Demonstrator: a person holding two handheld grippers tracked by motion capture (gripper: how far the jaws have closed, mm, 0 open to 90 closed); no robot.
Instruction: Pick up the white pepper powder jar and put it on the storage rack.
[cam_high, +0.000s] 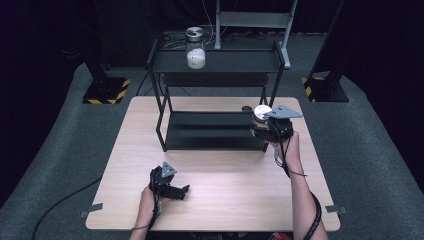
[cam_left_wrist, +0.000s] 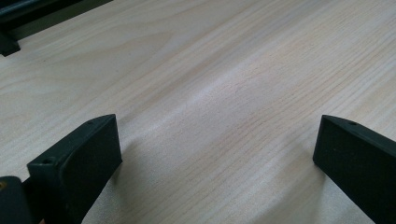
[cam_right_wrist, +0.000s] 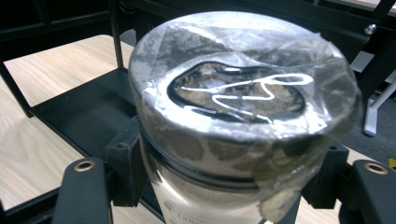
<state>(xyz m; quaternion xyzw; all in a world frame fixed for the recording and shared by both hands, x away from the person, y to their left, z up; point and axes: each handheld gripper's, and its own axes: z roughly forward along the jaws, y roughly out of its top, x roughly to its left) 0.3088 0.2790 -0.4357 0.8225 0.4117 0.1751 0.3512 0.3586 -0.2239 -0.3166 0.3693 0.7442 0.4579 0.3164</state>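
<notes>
- Right gripper (cam_high: 267, 127) has its jaws clamped on either side of a glass jar (cam_right_wrist: 243, 126), gripping just under the lid, so it's got a solid hold on it.
- That jar has a silvery lid (cam_right_wrist: 240, 88) with clear tape stretched over the top, wrinkled and glossy, plus a dark smudgy ring in the middle. Below the lid you can see pale whitish stuff through the glass, can't tell exactly what it is.
- In the high view the held jar sits at the right end of the black rack (cam_high: 215, 100), about level with the lower shelf (cam_high: 210, 131), near the right front leg.
- Second jar (cam_high: 195, 49) stands upright on the rack's top shelf, left of centre, metal lid on, roughly half full of white powder.
- Left gripper (cam_high: 172, 187) is down low over the wooden bench (cam_high: 225, 190) near the front edge, jaws spread wide with nothing between them, just bare wood grain.
</notes>
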